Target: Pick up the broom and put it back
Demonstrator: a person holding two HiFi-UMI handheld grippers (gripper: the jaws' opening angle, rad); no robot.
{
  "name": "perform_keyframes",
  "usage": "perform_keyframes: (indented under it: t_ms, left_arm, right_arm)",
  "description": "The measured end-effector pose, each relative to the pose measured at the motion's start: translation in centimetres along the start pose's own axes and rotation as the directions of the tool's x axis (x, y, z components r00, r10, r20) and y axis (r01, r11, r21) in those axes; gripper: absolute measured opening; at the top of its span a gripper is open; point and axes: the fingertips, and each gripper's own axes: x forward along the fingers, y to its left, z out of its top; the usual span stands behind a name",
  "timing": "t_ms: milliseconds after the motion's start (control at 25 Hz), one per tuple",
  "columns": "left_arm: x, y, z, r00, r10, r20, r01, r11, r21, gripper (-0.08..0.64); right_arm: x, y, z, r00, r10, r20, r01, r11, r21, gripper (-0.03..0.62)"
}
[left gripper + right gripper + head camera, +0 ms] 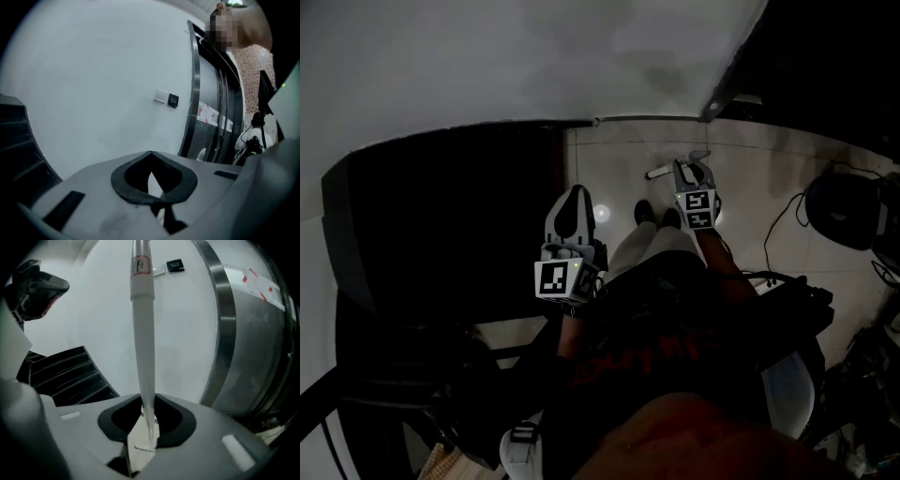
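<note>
The broom's white handle point(142, 333) rises straight up out of my right gripper point(146, 414), which is shut on its lower part; a small label sits near the handle's top. In the head view the right gripper point(693, 167) hangs low over the pale tiled floor point(769, 169), and a short white piece of the handle point(661, 172) pokes out to its left. The broom's head is out of sight. My left gripper point(574, 199) is held beside the person's legs, shut with nothing in it. In its own view the left gripper point(150, 161) faces a white wall.
A dark staircase point(441, 234) fills the left. A metal door frame point(225, 324) stands right of the white wall, with a wall switch point(168, 98) beside it. Cables and a black round object point(844, 211) lie on the floor at right. Another person point(253, 51) stands nearby.
</note>
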Motion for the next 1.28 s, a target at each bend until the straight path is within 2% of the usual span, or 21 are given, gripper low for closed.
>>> perform_keyframes:
  t_ms: [240, 480, 680, 840, 960, 1040, 1160, 1280]
  left_arm:
    - [0.3, 2.1, -4.5, 0.995, 0.049, -0.082, -0.050, 0.999, -0.015, 0.005]
    - [0.3, 4.4, -6.0, 0.992, 0.093, -0.081, -0.093, 0.996, 0.010, 0.005]
    - [-0.2, 5.1, -7.2, 0.989, 0.105, -0.102, -0.105, 0.994, 0.012, 0.005]
    - [-0.7, 5.6, -7.2, 0.987, 0.125, -0.103, -0.124, 0.992, 0.015, 0.005]
    - [-0.5, 5.8, -7.2, 0.986, 0.137, -0.092, -0.141, 0.989, -0.036, 0.005]
    - [-0.1, 5.8, -6.7, 0.988, 0.137, -0.073, -0.141, 0.988, -0.055, 0.005]
    - [1.0, 5.0, -5.5, 0.993, 0.101, -0.054, -0.101, 0.995, 0.009, 0.005]
    - [1.1, 5.1, -5.7, 0.994, 0.102, -0.048, -0.102, 0.995, -0.005, 0.005]
  right_arm:
    - [7.6, -3.5, -5.3, 0.995, -0.043, -0.095, 0.049, 0.997, 0.061, 0.086]
    - [13.8, -5.1, -7.4, 0.988, -0.061, -0.139, 0.070, 0.996, 0.062, 0.086]
    - [18.7, -6.0, -10.2, 0.966, -0.062, -0.250, 0.077, 0.996, 0.051, 0.087]
    - [22.6, -7.3, -8.2, 0.965, -0.076, -0.252, 0.082, 0.996, 0.015, 0.087]
    - [26.0, -9.3, -6.6, 0.951, -0.117, -0.285, 0.126, 0.992, 0.013, 0.087]
    - [28.0, -10.5, -5.8, 0.939, -0.147, -0.310, 0.168, 0.985, 0.043, 0.087]
    - [29.7, -12.0, -4.1, 0.933, -0.160, -0.322, 0.211, 0.969, 0.130, 0.089]
    - [29.0, -13.3, -2.0, 0.952, -0.174, -0.253, 0.228, 0.951, 0.206, 0.097]
